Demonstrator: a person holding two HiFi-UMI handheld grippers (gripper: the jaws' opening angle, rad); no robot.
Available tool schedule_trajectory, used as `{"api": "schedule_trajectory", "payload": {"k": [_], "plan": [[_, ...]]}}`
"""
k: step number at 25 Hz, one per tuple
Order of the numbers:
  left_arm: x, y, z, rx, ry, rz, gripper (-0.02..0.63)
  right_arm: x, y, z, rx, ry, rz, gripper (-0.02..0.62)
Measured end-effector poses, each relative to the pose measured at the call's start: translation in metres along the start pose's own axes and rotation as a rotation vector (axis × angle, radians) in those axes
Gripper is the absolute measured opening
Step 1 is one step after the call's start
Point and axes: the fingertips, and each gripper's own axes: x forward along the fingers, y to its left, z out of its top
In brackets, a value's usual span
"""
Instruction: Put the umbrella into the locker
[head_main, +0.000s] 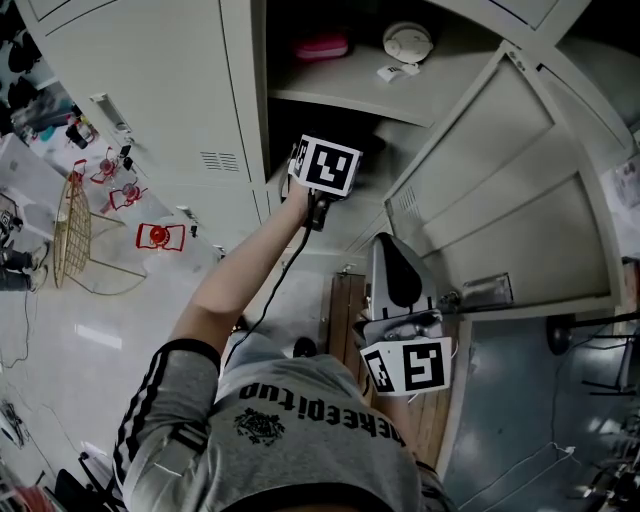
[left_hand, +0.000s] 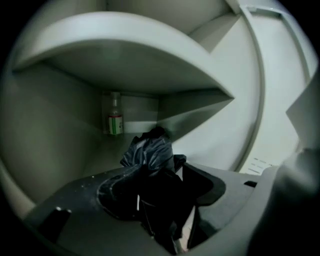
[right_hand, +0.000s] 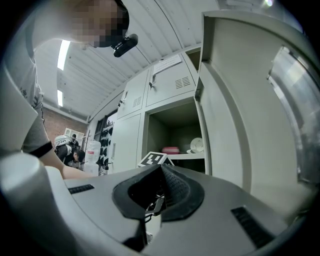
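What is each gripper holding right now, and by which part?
Left gripper is shut on the dark folded umbrella, clamped around its bundled canopy, with fabric bunching past the jaws. Right gripper is shut, holding nothing.

Pale glossy floor (head_main: 50, 340); ceiling strip lights (right_hand: 63, 54)

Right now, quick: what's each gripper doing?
Left gripper: shut on the umbrella.
Right gripper: shut, nothing held.

Left gripper (left_hand: 156, 181), arm outstretched toward upper centre, is clamping what seems the umbrella (left_hand: 150, 151); right gripper (right_hand: 159, 194) is hanging below, jaws together.
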Motion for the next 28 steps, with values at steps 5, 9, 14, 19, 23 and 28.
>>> {"api": "schedule_trajectory", "payload": {"k": [5, 9, 14, 19, 23, 28], "plan": [[-0.023, -0.006, 0.003, -0.02, -0.076, -0.025, 0.181, -0.002, 0.006, 0.001, -0.001, -0.005, 0.021, 0.003], [-0.043, -0.006, 0.003, -0.013, -0.132, -0.002, 0.023, -0.004, 0.01, 0.004, -0.007, -0.013, 0.035, 0.002], [-0.068, -0.009, 0.006, 0.021, -0.203, 0.018, 0.005, -0.007, 0.014, 0.006, -0.012, -0.024, 0.056, 0.002], [-0.096, -0.017, 0.008, 0.046, -0.261, 0.017, 0.003, -0.007, 0.016, 0.008, -0.013, -0.03, 0.071, 0.003], [-0.121, -0.023, 0.007, 0.047, -0.285, 0.017, 0.003, -0.009, 0.018, 0.009, -0.014, -0.036, 0.084, 0.002], [-0.145, -0.032, 0.004, 0.048, -0.332, -0.001, 0.003, -0.01, 0.02, 0.01, -0.017, -0.039, 0.098, 0.003]]}}
